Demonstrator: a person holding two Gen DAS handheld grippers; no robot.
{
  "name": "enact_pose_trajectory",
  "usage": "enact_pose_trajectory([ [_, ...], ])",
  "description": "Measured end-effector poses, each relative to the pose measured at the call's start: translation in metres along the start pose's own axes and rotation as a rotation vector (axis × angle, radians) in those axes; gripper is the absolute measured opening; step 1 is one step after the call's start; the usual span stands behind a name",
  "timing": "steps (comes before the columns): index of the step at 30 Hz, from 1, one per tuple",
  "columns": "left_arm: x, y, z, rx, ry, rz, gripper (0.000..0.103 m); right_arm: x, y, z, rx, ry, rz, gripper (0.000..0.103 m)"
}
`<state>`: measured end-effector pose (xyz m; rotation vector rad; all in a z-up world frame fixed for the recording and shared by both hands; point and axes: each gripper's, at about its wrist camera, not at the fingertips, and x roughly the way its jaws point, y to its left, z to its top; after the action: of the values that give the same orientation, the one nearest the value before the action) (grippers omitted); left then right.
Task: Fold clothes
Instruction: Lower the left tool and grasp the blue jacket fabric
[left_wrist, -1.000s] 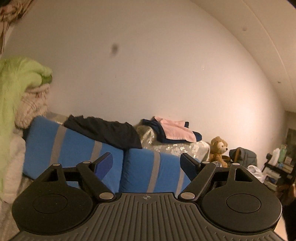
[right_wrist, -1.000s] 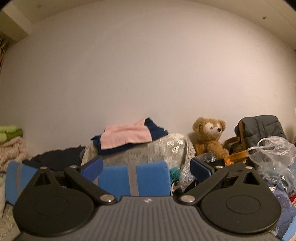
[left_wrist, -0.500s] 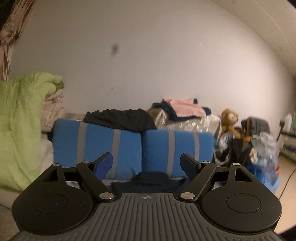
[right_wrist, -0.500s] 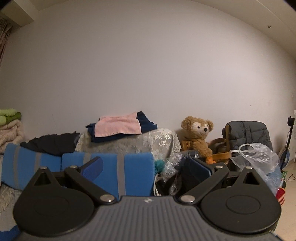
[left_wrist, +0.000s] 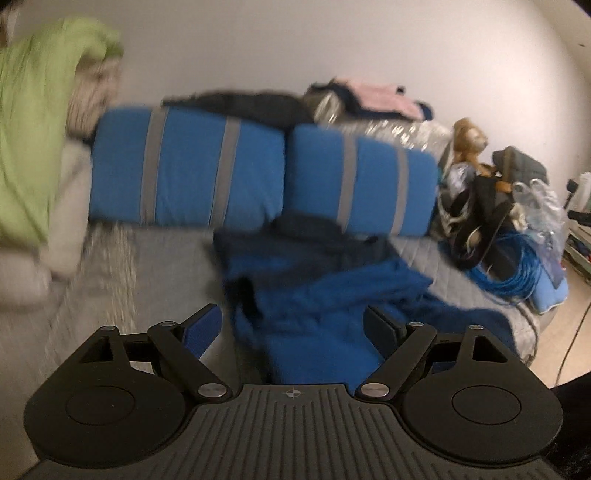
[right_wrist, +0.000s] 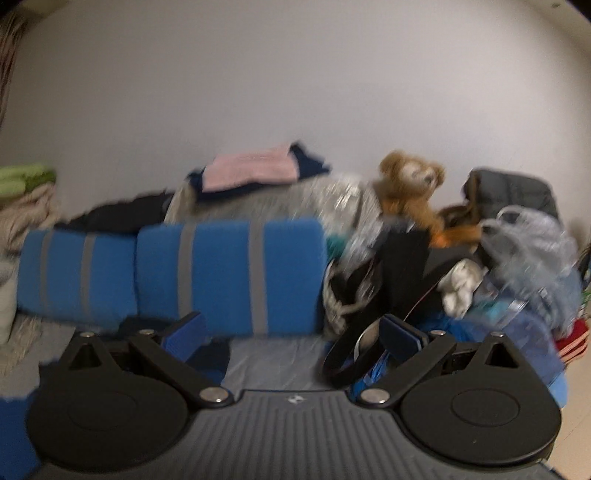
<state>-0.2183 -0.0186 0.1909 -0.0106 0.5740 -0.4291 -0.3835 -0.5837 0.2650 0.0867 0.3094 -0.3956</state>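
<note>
Grey bedding (left_wrist: 166, 266) under a plain wall, two blue striped cushions (left_wrist: 192, 166) at the back, and the blue garment (left_wrist: 332, 295) lies rumpled in a heap before them. Left gripper (left_wrist: 295, 325) hangs above it, jaws opening, nothing between them; right gripper (right_wrist: 291, 332) has its fingers spread apart and empty too. Risk now: a pinch into that bunched pile could catch several layers (or the dark clothing (left_wrist: 317, 232) beneath), and the black strap (right_wrist: 347, 354) by the right fingers could snag. No writing is legible; both views are blurred.
</note>
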Motion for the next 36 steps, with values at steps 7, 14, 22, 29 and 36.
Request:
enact_pose_trajectory([
  [7,0.031,0.017,-0.031,-0.093,0.061,-0.015,0.084,0.036,0.028,-0.044,-0.055,0.097,0.055,0.103],
  [14,0.065,0.06,-0.052,-0.434,0.084,-0.246,0.084,0.056,0.044,-0.065,-0.041,0.154,0.136,0.103],
  [22,0.1,0.086,-0.077,-0.715,0.132,-0.429,0.037,0.073,0.055,-0.096,-0.033,0.236,0.225,0.103],
  [29,0.102,0.078,-0.075,-0.67,0.15,-0.448,0.022,0.093,0.049,-0.134,0.043,0.336,0.308,0.103],
  [36,0.105,0.079,-0.076,-0.681,0.146,-0.431,0.018,0.115,0.039,-0.166,0.178,0.434,0.514,0.103],
])
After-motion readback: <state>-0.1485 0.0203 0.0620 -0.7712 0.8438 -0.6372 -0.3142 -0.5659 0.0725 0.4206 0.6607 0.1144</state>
